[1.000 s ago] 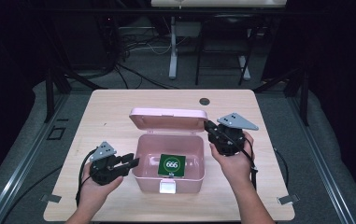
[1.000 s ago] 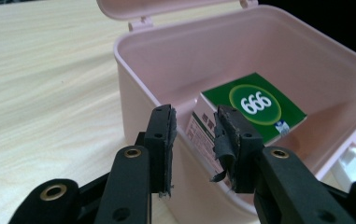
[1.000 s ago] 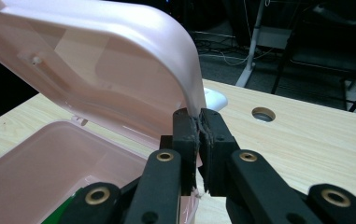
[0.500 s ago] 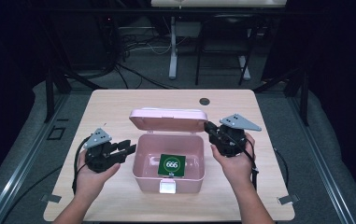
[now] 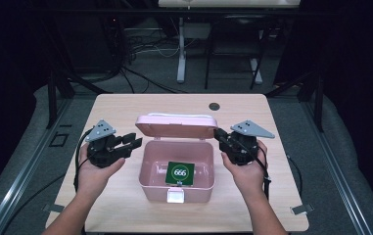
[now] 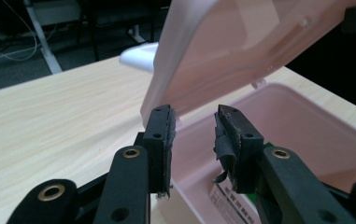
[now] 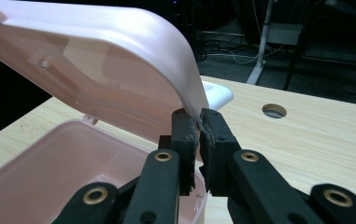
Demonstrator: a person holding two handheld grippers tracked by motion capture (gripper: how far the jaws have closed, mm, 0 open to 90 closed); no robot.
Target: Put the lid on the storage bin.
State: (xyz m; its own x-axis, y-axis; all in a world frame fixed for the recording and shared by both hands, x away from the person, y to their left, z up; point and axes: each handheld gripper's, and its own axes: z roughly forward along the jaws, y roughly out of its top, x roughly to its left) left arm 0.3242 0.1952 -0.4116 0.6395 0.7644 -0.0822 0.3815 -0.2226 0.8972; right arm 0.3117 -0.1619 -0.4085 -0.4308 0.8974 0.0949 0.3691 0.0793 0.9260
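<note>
A pink plastic box (image 5: 145, 169) stands open in the middle of the table, its lid (image 5: 176, 126) raised at the back and leaning over the opening. A green card marked 666 (image 5: 179, 173) lies on the box floor. My right gripper (image 5: 218, 134) is at the lid's right end. In the right gripper view it (image 7: 199, 123) is shut on the edge of the lid (image 7: 110, 46). My left gripper (image 5: 134, 142) is open at the left end. In the left gripper view its jaws (image 6: 193, 121) stand apart just in front of the lid's corner (image 6: 241, 42), above the box rim (image 6: 306, 116).
The light wooden table (image 5: 125, 105) has a round cable hole (image 5: 215, 105) behind the box. A white latch (image 5: 176, 196) sits on the box front. A white handle (image 7: 217, 93) projects from the lid's back. Dark floor, cables and table legs lie beyond the far edge.
My left gripper has moved away from the person, up to the lid's left corner. The right gripper has stayed at the lid's right end, and the lid has barely shifted.
</note>
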